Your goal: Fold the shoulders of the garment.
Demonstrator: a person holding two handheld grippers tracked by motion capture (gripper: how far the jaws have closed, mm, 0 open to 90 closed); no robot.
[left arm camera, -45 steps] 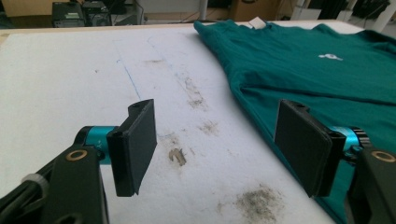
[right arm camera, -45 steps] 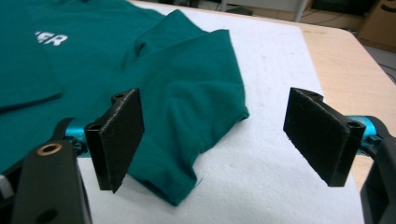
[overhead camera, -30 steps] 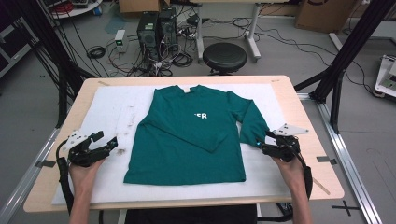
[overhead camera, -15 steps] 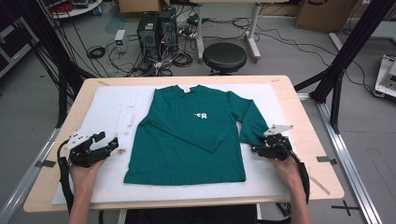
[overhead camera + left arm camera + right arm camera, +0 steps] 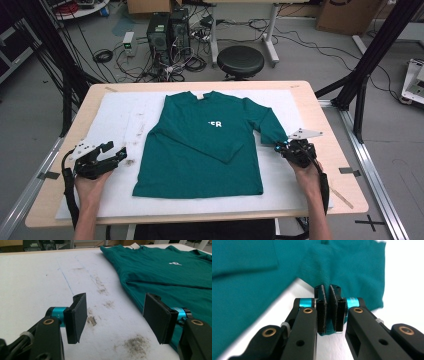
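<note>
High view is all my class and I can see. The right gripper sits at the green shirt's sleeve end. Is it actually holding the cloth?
Observer: Yes. In the right gripper view the right gripper has its jaws shut on a pinched fold of the shirt.
Operator: And the left gripper, is it on the shirt?
Observer: No. In the left gripper view the left gripper has its jaws wide apart, with only the white mat between them.
Operator: Is that mat clean?
Observer: No. Close up it shows brown smudges and a thin blue line.
</note>
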